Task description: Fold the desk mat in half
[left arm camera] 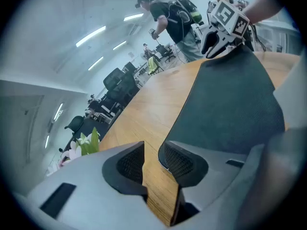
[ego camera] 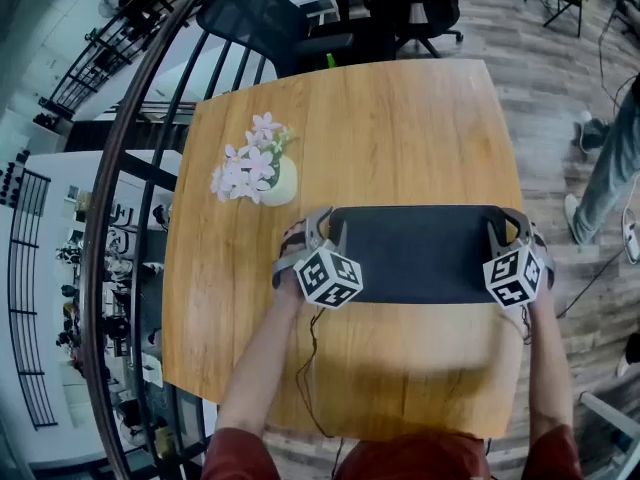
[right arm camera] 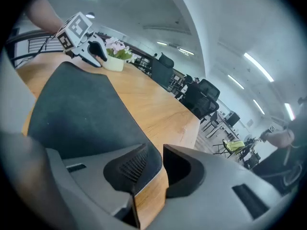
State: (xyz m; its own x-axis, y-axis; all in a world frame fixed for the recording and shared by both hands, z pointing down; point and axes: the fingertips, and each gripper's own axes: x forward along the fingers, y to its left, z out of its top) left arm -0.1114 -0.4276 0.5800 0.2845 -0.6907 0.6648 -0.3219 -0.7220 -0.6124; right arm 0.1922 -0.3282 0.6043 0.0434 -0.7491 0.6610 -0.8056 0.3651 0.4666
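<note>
Squarely between left tool and right tool, jaws of both spread, desk mat, a corner at each.

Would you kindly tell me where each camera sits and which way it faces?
Head view: on the person's head, looking steeply down at the wooden table, dark grey rectangular desk mat and pale vase of pink flowers; both forearms, left gripper and right gripper show.
Left gripper view: rides the left gripper, looking past its open jaws along the mat toward the right gripper.
Right gripper view: rides the right gripper, open jaws at the mat's corner, facing the left gripper and flowers.
Shared: gripper views face each other across the mat.
</note>
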